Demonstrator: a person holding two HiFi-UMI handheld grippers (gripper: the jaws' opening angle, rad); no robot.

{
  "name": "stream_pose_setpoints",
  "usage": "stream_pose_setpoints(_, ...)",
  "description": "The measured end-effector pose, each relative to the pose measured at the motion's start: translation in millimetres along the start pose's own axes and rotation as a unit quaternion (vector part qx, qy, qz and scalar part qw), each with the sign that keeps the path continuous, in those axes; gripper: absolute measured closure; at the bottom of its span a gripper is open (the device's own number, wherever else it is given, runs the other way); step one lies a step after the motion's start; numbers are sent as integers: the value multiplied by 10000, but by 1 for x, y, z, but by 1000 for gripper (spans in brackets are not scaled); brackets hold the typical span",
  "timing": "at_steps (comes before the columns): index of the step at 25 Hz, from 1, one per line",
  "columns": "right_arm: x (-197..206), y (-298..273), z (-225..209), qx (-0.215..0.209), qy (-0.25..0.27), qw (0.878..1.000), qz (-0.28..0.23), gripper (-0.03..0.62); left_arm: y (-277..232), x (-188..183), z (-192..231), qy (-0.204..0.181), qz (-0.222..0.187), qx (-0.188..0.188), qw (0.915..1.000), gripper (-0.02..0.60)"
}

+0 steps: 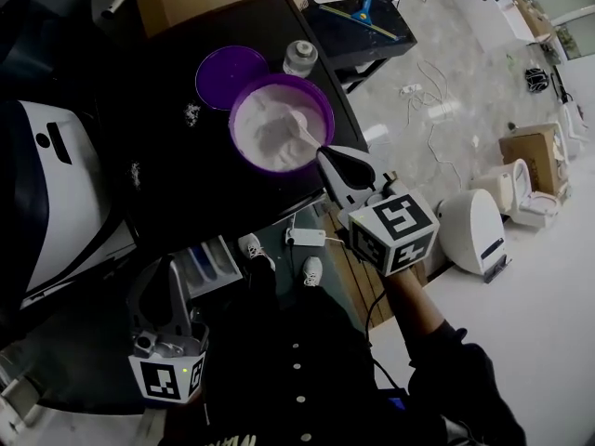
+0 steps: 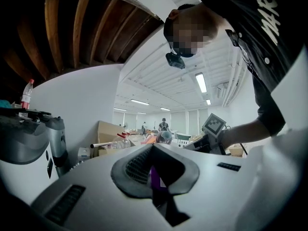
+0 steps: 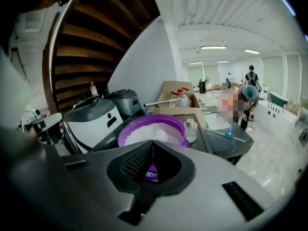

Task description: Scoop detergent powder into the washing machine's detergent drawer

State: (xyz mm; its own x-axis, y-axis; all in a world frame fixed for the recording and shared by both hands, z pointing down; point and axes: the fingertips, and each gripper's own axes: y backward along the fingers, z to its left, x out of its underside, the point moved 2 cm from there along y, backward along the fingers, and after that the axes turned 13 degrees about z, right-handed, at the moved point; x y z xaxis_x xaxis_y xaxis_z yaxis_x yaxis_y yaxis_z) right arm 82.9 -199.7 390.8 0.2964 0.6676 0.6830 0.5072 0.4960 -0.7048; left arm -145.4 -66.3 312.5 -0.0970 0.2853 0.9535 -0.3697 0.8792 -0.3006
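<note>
The dark worktop (image 1: 167, 184) carries the task items. A white appliance (image 1: 51, 203) stands at its left edge.

The purple tub (image 1: 249, 96) sits upright near the worktop's right edge and holds the white detergent powder (image 1: 265, 133). The purple lid (image 1: 223, 74) lies flat just beside the tub on its far left side. A few specks of powder lie on the worktop left of the tub.

The right gripper (image 1: 325, 154) points down at the tub's near rim. Its jaws are closed, pinching the handle end of the scoop (image 1: 302, 128). The scoop's bowl rests in the powder.

The left gripper (image 1: 167, 266) is held level, low at the near left, well apart from the tub. Its jaws are closed tip to tip and grip nothing.

The drawer (image 1: 209, 266), white with open compartments, projects below the worktop's near edge, just right of the left gripper's tips.

A small clear bottle (image 1: 299, 57) stands behind the tub.
</note>
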Motion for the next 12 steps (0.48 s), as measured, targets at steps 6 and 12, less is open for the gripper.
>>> stream_pose_setpoints(6, -12, -3, 3, 378, 869, 9953, 180, 563, 2, 1, 2, 43, -15, -54, 10000, 566)
stream_pose_setpoints(12, -20, -11, 7, 467, 1131, 9924, 146, 562, 4, 2, 7, 83, -16, -123, 9999, 566)
